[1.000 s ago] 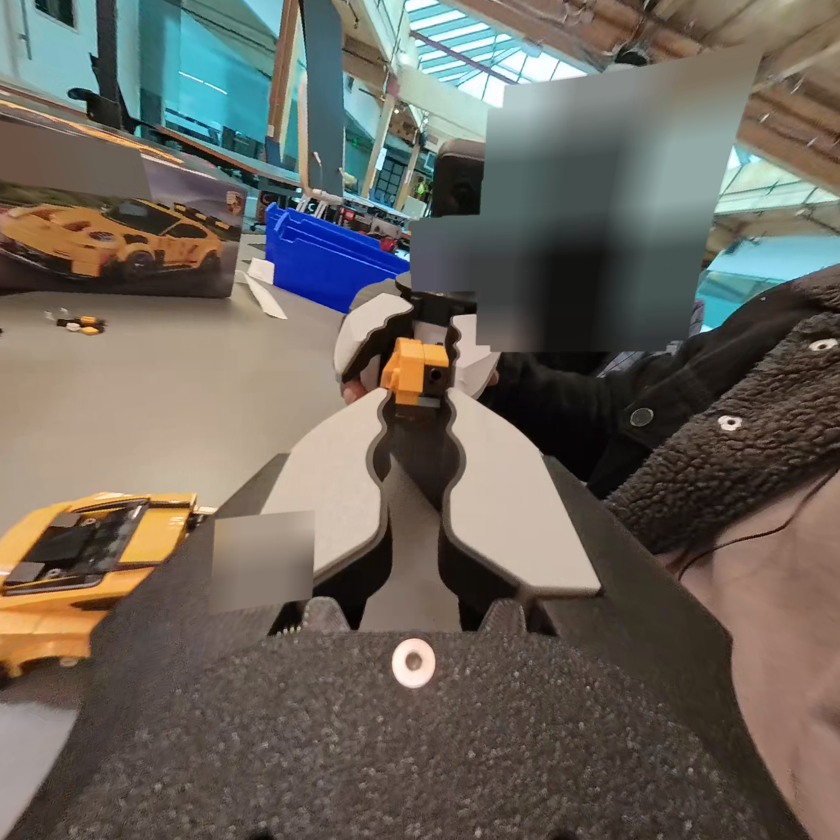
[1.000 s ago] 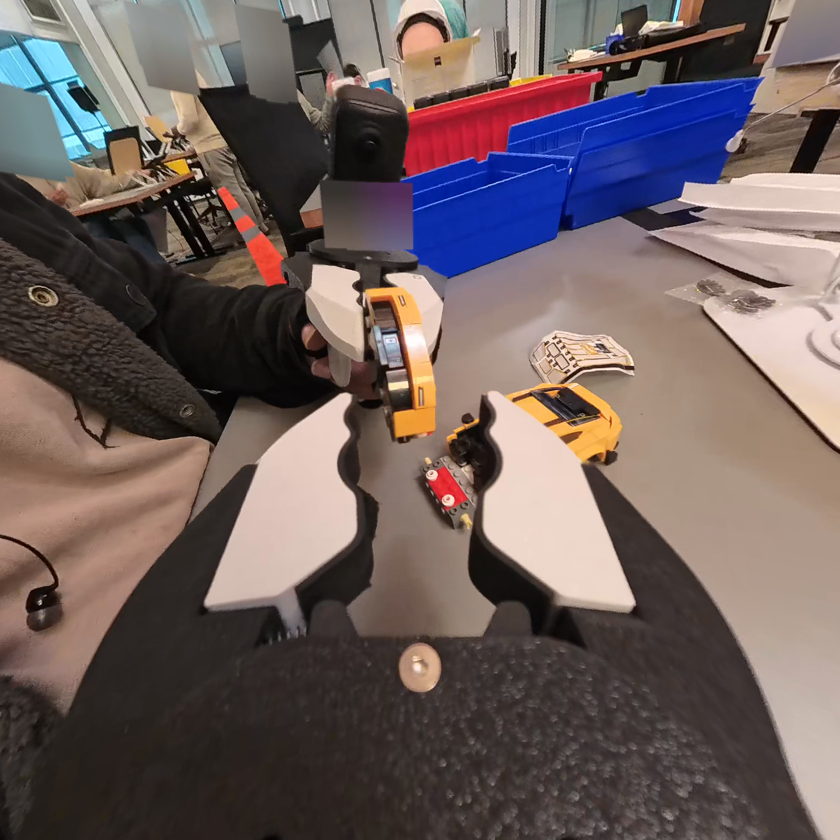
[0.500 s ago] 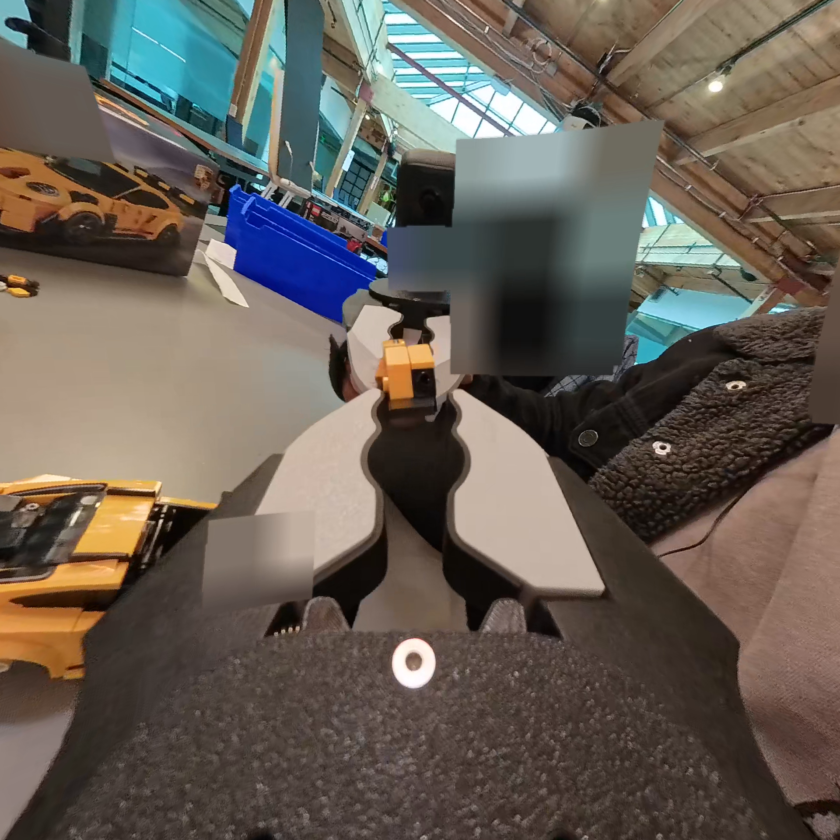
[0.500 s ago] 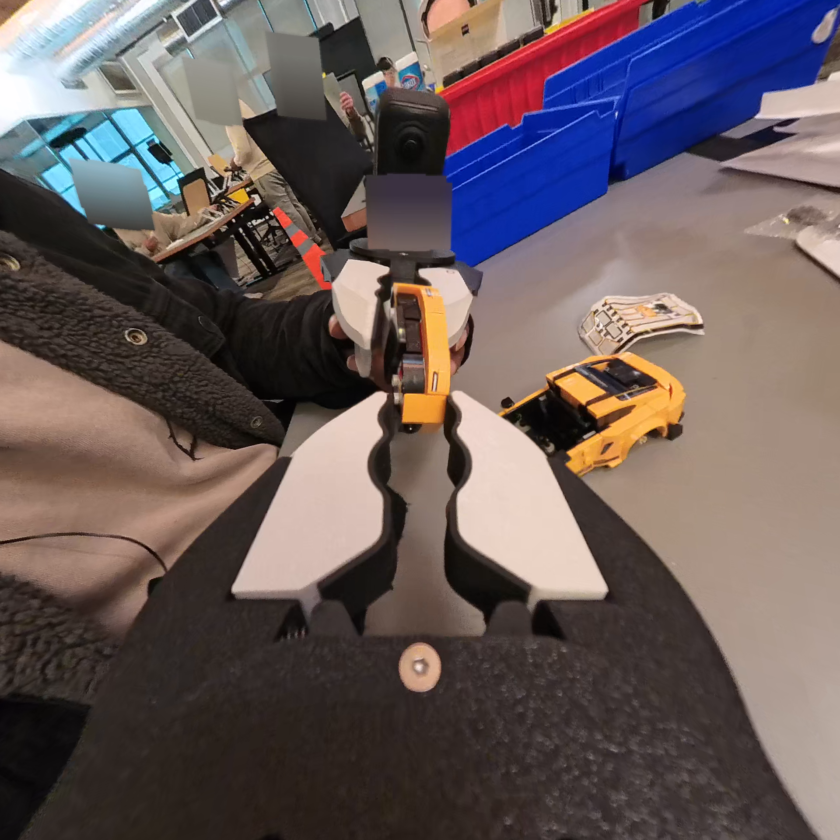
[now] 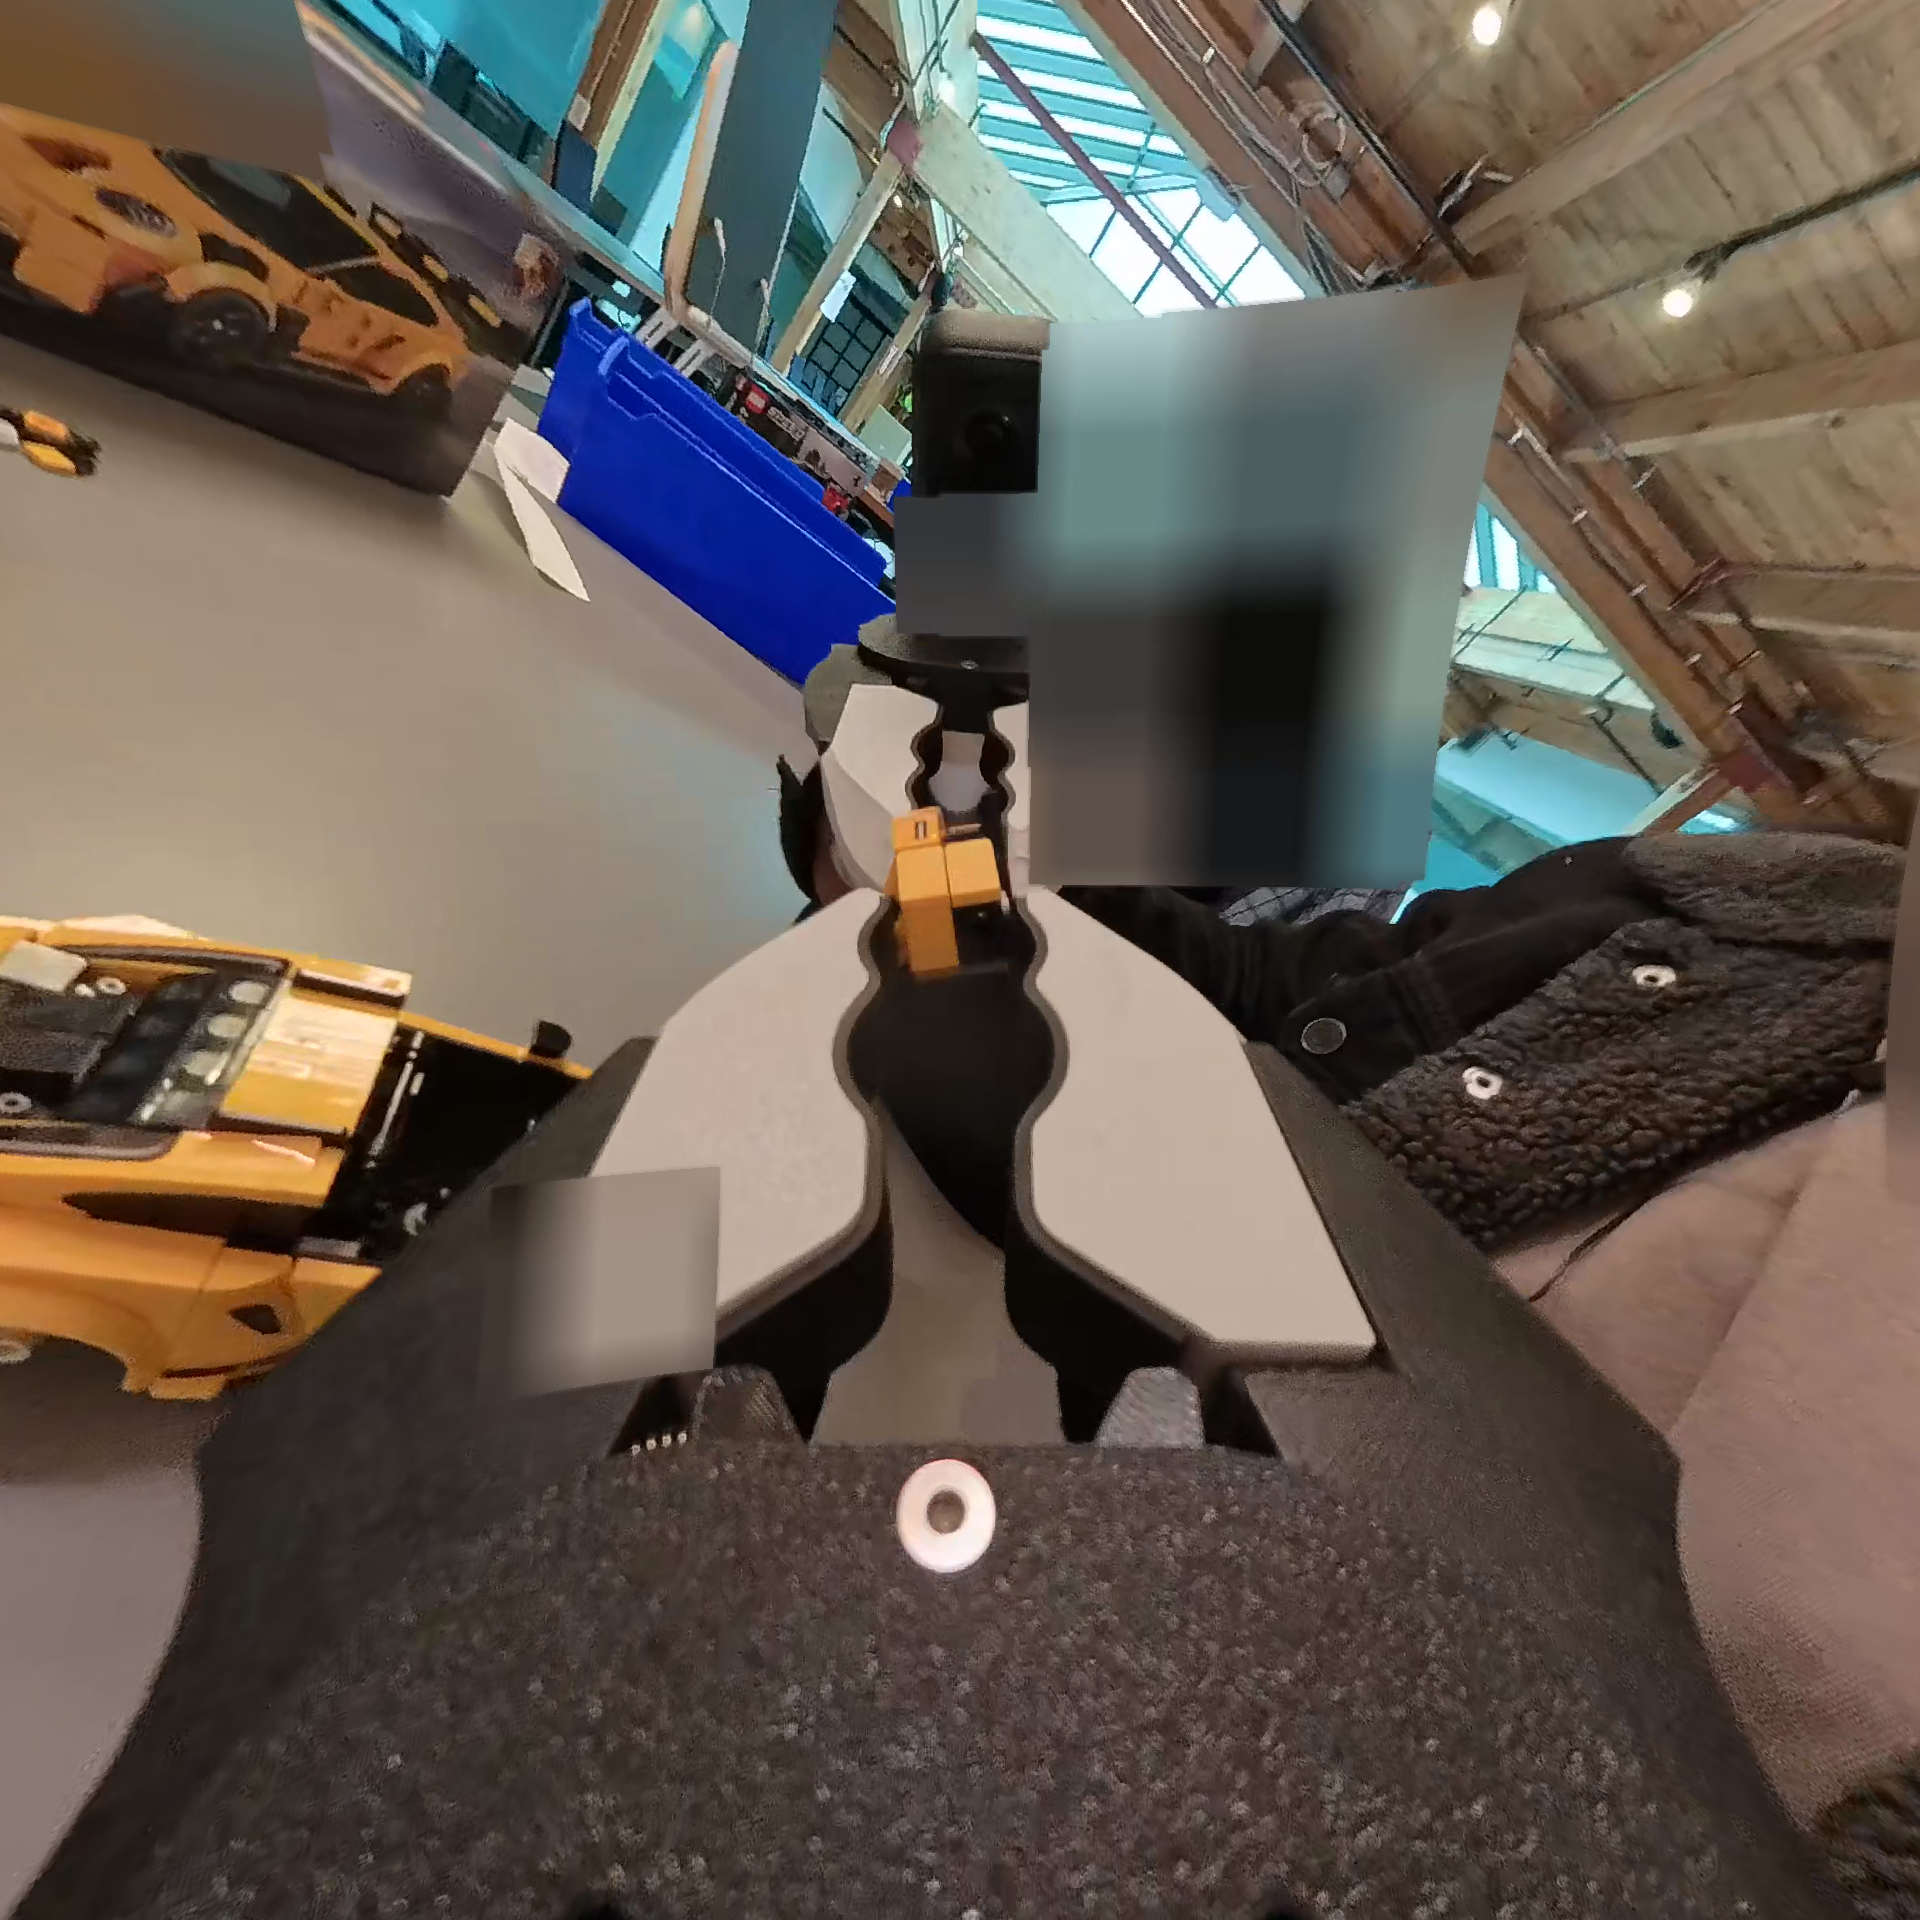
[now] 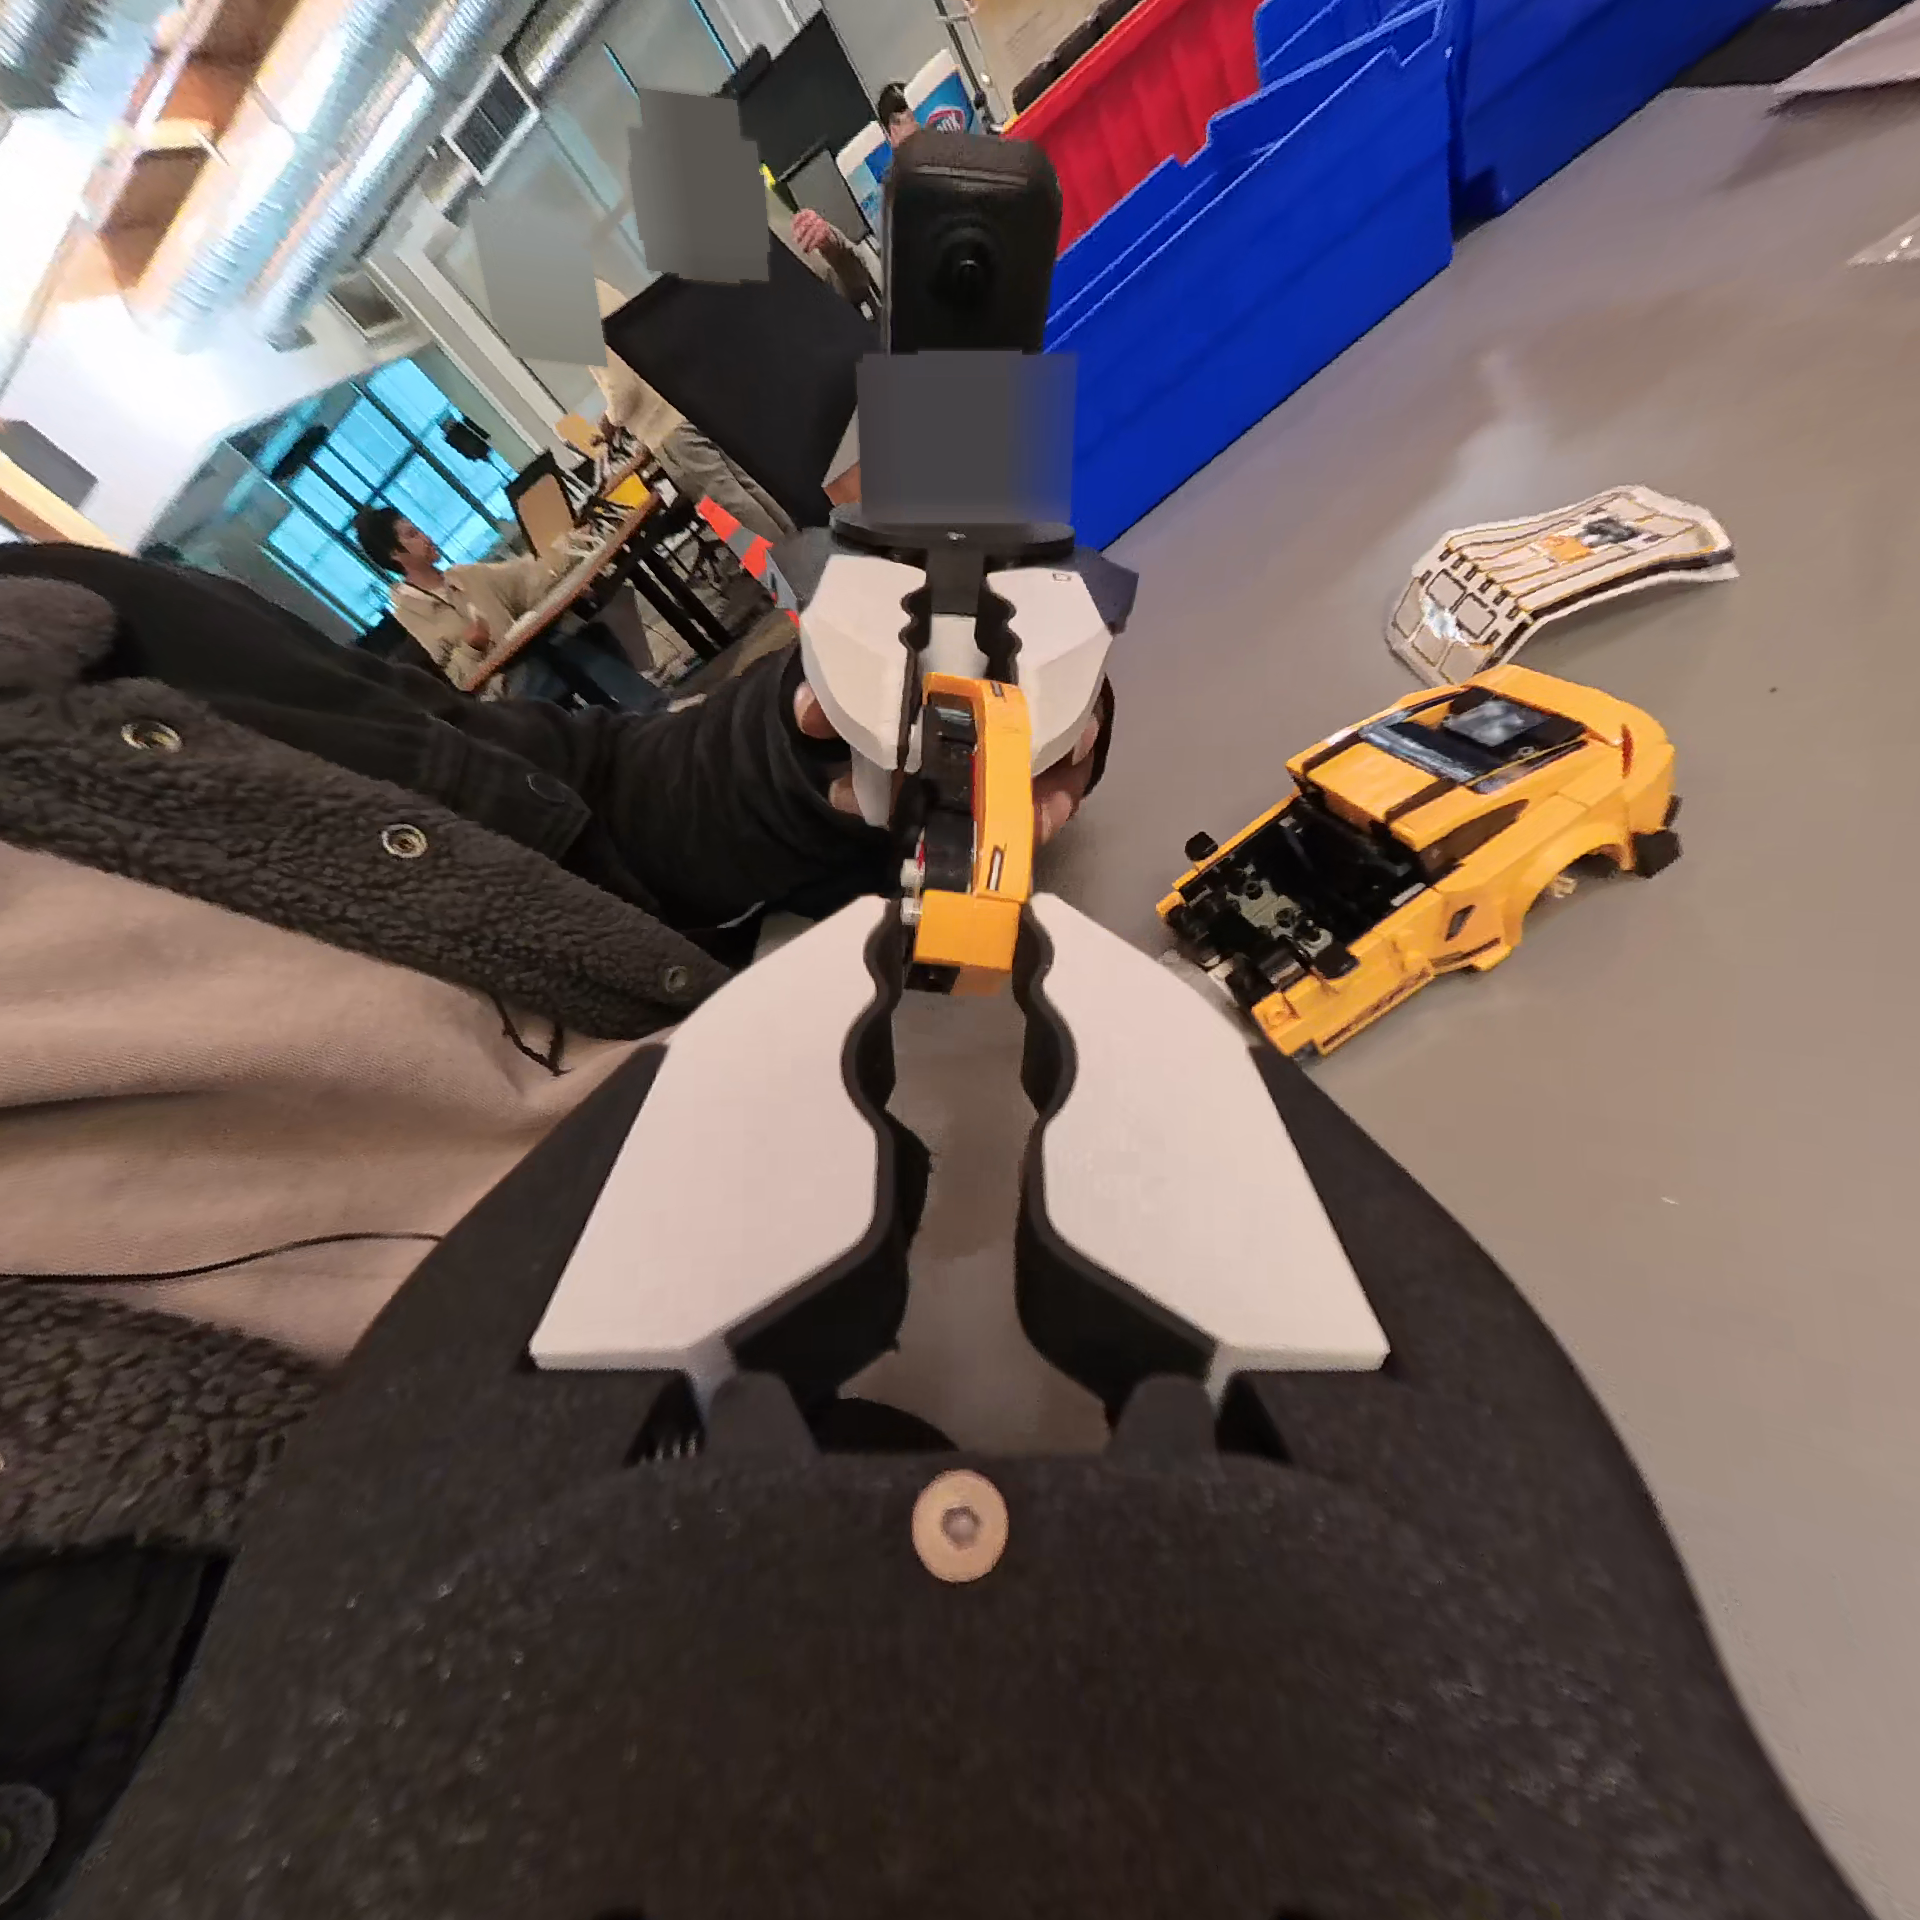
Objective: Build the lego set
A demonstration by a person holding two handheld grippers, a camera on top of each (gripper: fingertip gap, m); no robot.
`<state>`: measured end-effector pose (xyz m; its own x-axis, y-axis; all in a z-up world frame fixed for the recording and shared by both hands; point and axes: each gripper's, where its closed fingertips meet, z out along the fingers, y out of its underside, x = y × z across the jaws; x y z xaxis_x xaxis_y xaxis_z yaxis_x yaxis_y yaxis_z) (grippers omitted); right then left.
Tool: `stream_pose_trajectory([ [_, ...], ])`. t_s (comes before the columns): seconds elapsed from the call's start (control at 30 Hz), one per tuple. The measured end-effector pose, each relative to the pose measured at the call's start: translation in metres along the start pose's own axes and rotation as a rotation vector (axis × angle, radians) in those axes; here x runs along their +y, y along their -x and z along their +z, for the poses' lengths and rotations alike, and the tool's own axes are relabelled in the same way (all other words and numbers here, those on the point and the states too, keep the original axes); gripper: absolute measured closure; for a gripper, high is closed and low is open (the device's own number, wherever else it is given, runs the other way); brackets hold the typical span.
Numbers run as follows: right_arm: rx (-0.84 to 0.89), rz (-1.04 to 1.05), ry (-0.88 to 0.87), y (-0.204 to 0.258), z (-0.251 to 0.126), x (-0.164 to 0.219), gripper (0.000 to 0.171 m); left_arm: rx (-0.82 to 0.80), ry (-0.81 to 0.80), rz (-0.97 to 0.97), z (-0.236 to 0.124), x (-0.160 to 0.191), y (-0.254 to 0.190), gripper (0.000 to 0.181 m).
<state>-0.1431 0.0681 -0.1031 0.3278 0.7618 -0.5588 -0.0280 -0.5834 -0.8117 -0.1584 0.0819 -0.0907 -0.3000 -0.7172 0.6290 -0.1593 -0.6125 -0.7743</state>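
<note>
A long yellow-and-black lego sub-assembly (image 6: 977, 831) hangs in the air between my two grippers, which face each other tip to tip. My right gripper (image 6: 961, 935) is shut on its near end. My left gripper (image 6: 961, 675) shows beyond it, its fingers closed on the far end. In the left wrist view my left gripper (image 5: 940, 925) is shut on the same yellow piece (image 5: 935, 904), with the right gripper (image 5: 961, 774) just behind it. The yellow lego car body (image 6: 1455, 831) lies on the grey table (image 6: 1558, 1247), its front open; it also shows in the left wrist view (image 5: 156, 1143).
A sticker sheet (image 6: 1558, 582) lies beyond the car. Blue bins (image 6: 1247, 260) and a red bin (image 6: 1122, 104) stand at the table's back. The set's box (image 5: 239, 281) and small loose parts (image 5: 42, 442) are at the far left. A person's jacket (image 6: 260, 831) is close. The grippers are tip to tip, or close to it.
My right gripper, open a second ago, closed on the near end of the yellow assembly that the left one holds. Both grippers tilted upward together.
</note>
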Motion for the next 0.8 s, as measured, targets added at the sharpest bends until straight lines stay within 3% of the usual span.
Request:
stream_pose_trajectory([
  [0.2, -0.037, 0.097, -0.013, -0.0014, -0.0002, 0.0003, 0.151, 0.020, -0.004, -0.105, -0.0002, 0.0014, 0.0034, 0.161],
  [0.8, -0.031, 0.117, 0.018, -0.0061, 0.0014, 0.0071, 0.151, -0.043, 0.054, -0.030, 0.0004, 0.0100, 0.0101, 0.160],
])
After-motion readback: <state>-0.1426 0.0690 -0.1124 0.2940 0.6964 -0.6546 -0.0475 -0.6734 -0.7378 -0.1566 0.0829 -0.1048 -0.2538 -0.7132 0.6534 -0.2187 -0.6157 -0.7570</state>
